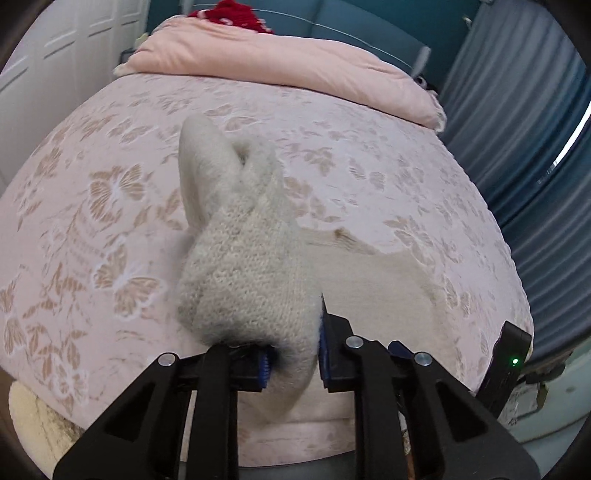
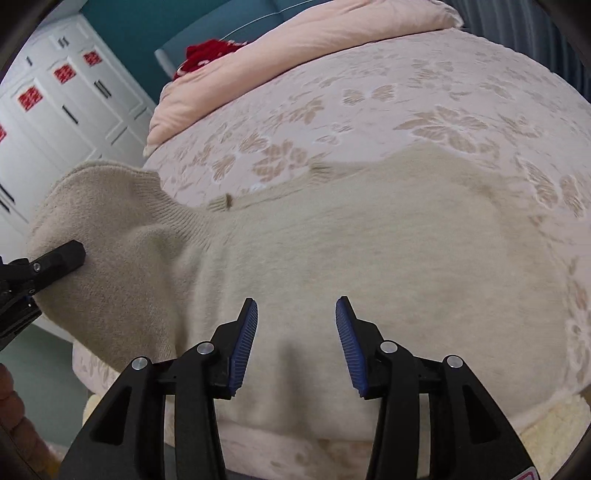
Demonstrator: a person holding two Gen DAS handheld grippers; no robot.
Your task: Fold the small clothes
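A cream knit sweater (image 2: 369, 251) lies spread on the pink floral bedspread (image 2: 443, 122), near the bed's front edge. My left gripper (image 1: 293, 343) is shut on a bunched part of the sweater (image 1: 240, 266) and holds it lifted off the bed, with a sleeve end sticking up. In the right wrist view that raised part rises at the left, with one left finger (image 2: 62, 258) pressed on it. My right gripper (image 2: 296, 301) stands open just above the sweater's body, with nothing between its blue pads.
A folded pink duvet (image 1: 277, 62) lies across the bed's far end, with a red garment (image 1: 229, 14) behind it. White wardrobe doors (image 2: 55, 110) stand to the left and blue curtains (image 1: 535, 147) to the right. A cream rug (image 1: 33, 417) lies on the floor.
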